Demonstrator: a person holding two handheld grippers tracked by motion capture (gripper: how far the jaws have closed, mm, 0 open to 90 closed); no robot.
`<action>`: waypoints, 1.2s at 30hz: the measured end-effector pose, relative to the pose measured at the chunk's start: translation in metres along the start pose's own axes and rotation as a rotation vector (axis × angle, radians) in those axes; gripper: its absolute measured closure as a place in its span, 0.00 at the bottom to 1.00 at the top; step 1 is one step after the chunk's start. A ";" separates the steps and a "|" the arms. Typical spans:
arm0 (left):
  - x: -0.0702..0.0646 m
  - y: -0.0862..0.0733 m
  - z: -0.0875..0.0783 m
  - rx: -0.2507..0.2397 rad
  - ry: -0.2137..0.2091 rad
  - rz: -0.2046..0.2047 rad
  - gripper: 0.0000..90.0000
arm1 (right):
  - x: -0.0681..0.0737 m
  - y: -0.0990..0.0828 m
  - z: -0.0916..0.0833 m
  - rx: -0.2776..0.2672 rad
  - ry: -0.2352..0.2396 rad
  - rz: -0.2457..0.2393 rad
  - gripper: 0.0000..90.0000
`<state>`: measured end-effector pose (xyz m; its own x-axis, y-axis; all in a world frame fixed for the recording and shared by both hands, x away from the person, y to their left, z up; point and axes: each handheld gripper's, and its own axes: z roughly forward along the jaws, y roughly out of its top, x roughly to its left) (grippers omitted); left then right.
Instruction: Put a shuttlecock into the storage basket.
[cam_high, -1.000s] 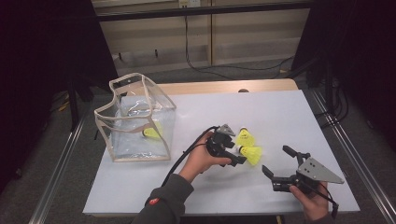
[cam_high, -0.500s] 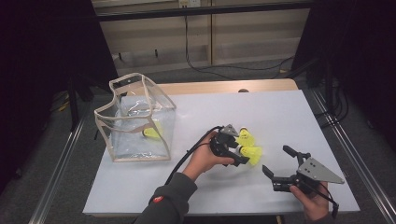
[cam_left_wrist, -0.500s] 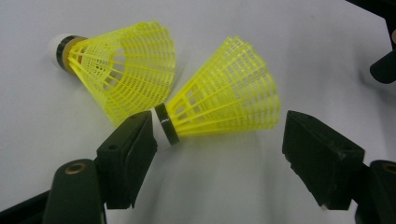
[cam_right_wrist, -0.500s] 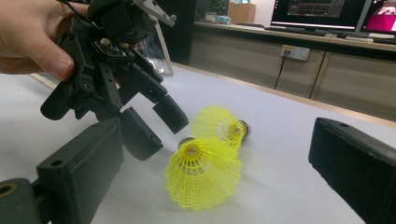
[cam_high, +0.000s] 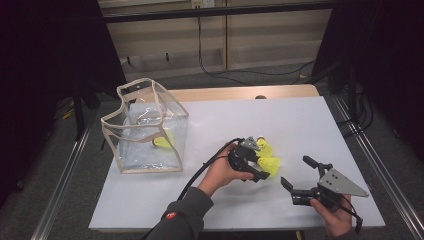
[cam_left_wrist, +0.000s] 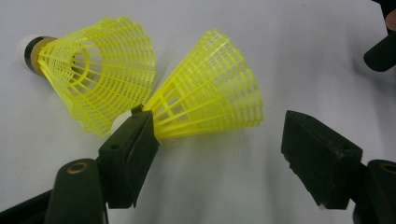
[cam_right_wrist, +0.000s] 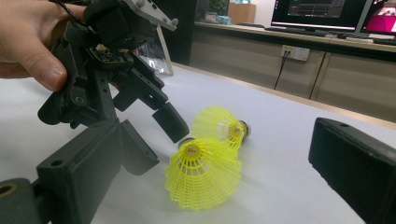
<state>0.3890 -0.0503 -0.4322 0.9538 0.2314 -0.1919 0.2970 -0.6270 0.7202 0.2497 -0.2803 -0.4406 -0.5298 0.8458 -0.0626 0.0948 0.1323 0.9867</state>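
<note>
On the white table, right of centre: two yellow plastic shuttlecocks lying on their sides, touching each other. Nearer shuttlecock with its skirt between the spread jaws of the left gripper, released, one jaw tip against the cork end, the other jaw well clear of the skirt. Farther shuttlecock just behind, cork end with dark band pointing away from its neighbour. Right gripper near the table's front right corner, jaws wide apart, holding nothing, aimed at the shuttlecocks. Toward the table's left edge: clear plastic bag with beige trim, standing upright, mouth open, a further yellow shuttlecock inside on its floor.
</note>
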 end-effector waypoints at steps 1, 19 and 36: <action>0.000 0.000 0.000 0.004 0.001 -0.001 0.29 | 0.000 0.000 0.000 0.001 0.001 0.001 0.03; 0.000 0.004 0.001 0.013 0.000 0.031 0.32 | 0.000 0.000 0.000 0.000 0.002 -0.001 0.03; 0.006 0.009 0.002 -0.012 -0.003 0.068 0.28 | -0.001 -0.001 0.000 0.001 0.003 0.002 0.03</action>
<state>0.3976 -0.0560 -0.4287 0.9719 0.1863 -0.1440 0.2308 -0.6324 0.7394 0.2502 -0.2808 -0.4412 -0.5319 0.8447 -0.0602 0.0968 0.1313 0.9866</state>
